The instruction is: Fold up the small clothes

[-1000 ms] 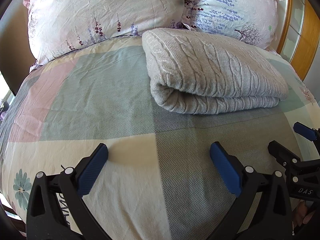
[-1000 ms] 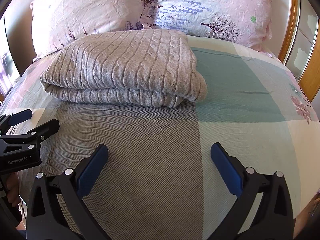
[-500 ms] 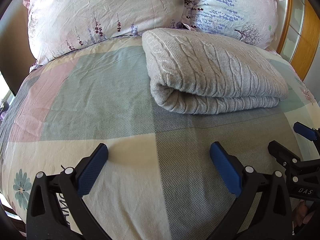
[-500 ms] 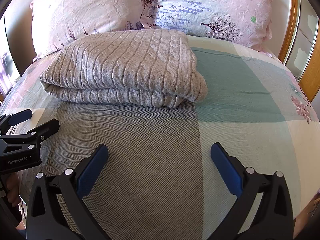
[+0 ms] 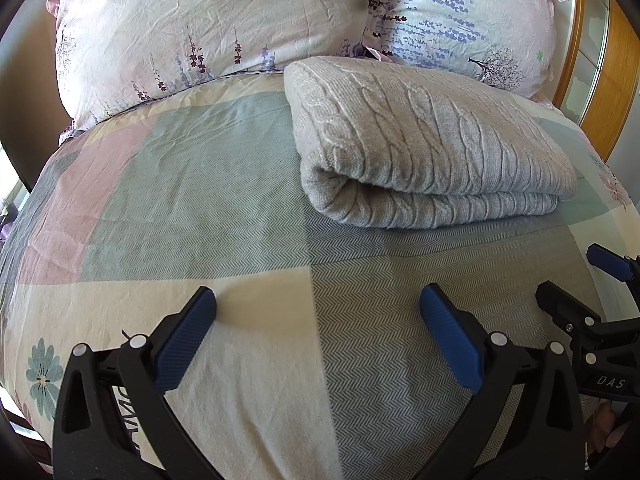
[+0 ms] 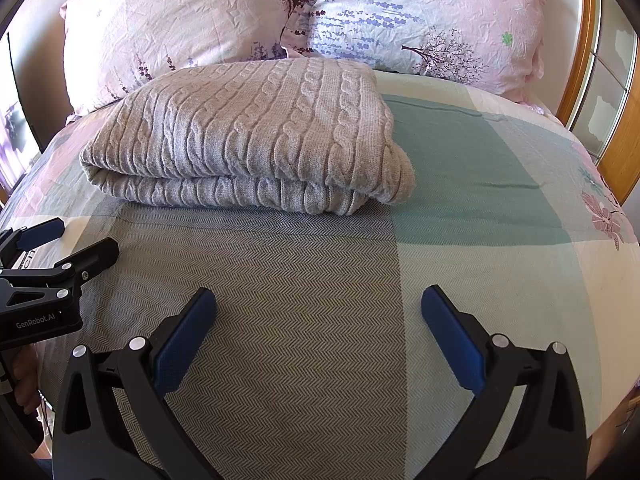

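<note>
Right wrist view shows the right claw (image 6: 318,312) spread wide and empty over the bed (image 6: 500,264), the left claw (image 5: 318,312) likewise, and beyond them the folded grey sweater (image 6: 256,136) lying before two pillows (image 6: 420,20).

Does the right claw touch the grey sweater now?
Apart. The right wrist view shows bare bedspread between the open right claw and the folded sweater.

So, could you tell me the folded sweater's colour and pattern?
Light grey cable knit sweater, clearest in the right wrist view.
</note>
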Demonstrator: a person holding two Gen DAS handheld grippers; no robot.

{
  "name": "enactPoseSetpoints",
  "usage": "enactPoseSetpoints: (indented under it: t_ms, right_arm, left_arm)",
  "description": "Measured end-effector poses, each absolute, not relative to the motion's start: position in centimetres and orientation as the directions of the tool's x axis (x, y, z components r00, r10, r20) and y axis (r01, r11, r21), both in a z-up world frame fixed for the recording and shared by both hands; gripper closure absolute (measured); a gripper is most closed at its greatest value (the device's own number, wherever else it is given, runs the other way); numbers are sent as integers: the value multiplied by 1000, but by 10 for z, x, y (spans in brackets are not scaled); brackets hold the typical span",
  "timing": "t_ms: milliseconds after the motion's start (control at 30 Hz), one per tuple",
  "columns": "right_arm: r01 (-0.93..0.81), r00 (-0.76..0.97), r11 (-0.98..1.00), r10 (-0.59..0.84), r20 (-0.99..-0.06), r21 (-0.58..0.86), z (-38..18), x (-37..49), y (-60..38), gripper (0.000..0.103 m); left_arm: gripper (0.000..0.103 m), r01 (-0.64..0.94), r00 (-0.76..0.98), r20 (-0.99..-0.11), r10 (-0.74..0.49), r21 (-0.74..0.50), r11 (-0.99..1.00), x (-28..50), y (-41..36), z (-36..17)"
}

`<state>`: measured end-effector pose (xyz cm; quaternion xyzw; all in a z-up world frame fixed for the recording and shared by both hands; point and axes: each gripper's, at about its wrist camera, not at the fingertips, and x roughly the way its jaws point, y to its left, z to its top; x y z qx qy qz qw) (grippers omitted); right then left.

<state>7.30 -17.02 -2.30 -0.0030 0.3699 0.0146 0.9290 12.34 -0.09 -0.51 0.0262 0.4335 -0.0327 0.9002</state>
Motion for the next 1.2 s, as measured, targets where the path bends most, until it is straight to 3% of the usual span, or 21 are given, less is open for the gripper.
enactPoseSetpoints:
  t_ms: [1200]
  right_arm:
    - [-30,727,1000,25,-687,5,-23,73,-170,1]
  left_arm:
    - [2,89,617,-786,-46,11,996,123,-1,-6]
